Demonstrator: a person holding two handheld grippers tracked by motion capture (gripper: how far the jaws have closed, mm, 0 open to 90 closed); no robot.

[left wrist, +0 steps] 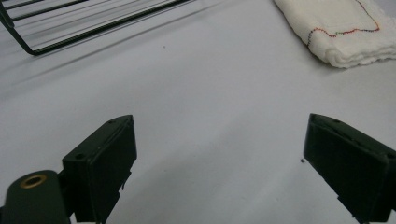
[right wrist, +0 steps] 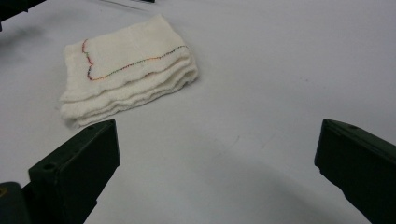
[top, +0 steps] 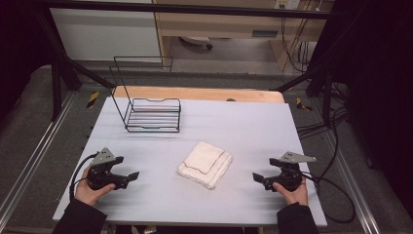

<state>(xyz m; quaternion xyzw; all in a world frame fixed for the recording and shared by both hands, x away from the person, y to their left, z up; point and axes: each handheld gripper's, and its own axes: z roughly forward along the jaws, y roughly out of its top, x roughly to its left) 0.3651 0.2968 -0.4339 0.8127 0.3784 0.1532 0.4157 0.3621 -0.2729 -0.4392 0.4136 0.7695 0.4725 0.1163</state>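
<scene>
Between both grippers, soft folded cloth [top: 205, 164]

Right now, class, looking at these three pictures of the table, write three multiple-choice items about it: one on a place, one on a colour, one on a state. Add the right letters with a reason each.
1. Where does the folded cloth lie?
A. inside the wire rack
B. on the table between the two grippers
C. in the left gripper's jaws

2. What colour is the cloth's main fabric?
A. white
B. dark blue
C. black

3. How do the jaws of the right gripper stand?
A. shut on the cloth
B. shut on nothing
C. open, with nothing between them

Answers: 1 B, the cloth rests on the bare table, with the wire rack farther back and the left gripper apart from it. 2 A, white with a thin multicoloured stitched line. 3 C, the right gripper view shows both jaws wide apart over bare table.
</scene>
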